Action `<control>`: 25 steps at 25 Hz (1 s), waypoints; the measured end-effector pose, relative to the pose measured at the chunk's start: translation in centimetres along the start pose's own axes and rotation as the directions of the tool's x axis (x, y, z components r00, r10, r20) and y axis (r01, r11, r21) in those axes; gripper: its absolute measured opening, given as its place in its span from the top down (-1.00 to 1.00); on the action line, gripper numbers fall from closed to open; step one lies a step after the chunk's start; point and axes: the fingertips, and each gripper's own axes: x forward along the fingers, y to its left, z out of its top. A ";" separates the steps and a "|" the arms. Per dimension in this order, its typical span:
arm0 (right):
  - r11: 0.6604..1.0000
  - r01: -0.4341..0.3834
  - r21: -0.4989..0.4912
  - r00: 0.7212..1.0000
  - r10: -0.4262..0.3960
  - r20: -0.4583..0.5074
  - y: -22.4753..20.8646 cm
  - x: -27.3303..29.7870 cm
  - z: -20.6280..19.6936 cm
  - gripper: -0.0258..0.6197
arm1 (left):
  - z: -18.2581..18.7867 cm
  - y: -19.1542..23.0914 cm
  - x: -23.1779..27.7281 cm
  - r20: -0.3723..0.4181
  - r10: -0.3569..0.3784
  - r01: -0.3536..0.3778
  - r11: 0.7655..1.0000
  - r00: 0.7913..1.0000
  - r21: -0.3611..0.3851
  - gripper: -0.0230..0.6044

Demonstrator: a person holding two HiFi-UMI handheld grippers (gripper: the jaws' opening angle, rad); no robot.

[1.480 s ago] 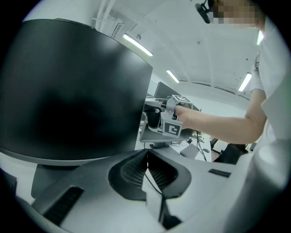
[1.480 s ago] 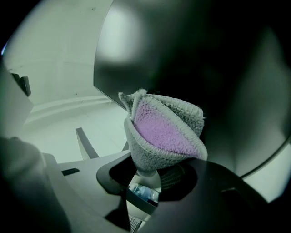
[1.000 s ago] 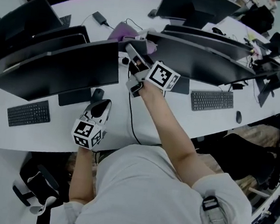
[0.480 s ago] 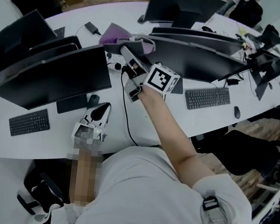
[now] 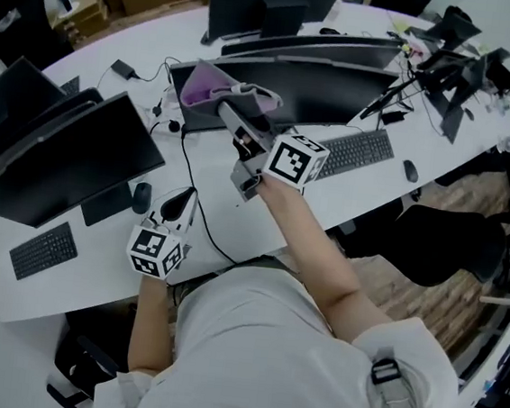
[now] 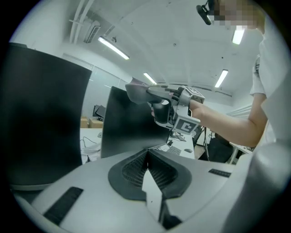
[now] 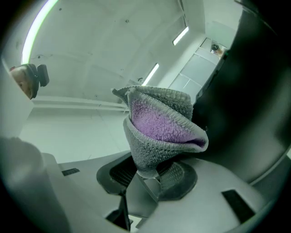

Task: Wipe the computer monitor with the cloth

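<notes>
A grey and purple cloth (image 5: 220, 93) is pinched in my right gripper (image 5: 232, 111), which is shut on it. The cloth rests at the upper left corner of the middle black monitor (image 5: 313, 80). In the right gripper view the cloth (image 7: 162, 124) bulges out of the jaws, with the dark monitor (image 7: 254, 91) close on the right. My left gripper (image 5: 183, 200) hangs low over the desk edge, shut and empty. From the left gripper view (image 6: 146, 154) I see the right gripper (image 6: 175, 107) holding the cloth (image 6: 136, 89) beside the monitor (image 6: 129, 129).
A second black monitor (image 5: 60, 164) stands at the left, with a keyboard (image 5: 42, 250) and a mouse (image 5: 142, 197) in front. Another keyboard (image 5: 355, 153) and mouse (image 5: 409, 171) lie right of my arm. A black cable (image 5: 192, 197) crosses the desk. An office chair (image 5: 445, 246) stands at the right.
The head view has swung right. My right gripper has carried the cloth from between the two monitors to the middle monitor's upper left corner. The left gripper stays low and shut.
</notes>
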 end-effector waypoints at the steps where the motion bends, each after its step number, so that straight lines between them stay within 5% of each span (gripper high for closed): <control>1: 1.000 0.013 -0.009 1.000 -0.013 0.001 -0.2 -1.3 0.3 0.54 | 0.2 -0.8 0.5 0.002 -0.013 0.013 1.000 1.000 0.005 0.92; 12: 0.976 0.194 -0.096 0.981 -0.194 0.005 -3.8 -15.2 1.0 0.54 | 2.2 -7.4 5.2 0.011 -0.142 0.142 0.990 0.990 0.019 0.92; 25: 0.883 0.381 -0.273 0.916 -0.401 -0.022 -5.1 -28.1 -1.1 0.54 | 2.4 -14.2 11.4 -0.041 -0.291 0.294 0.954 0.956 0.064 0.92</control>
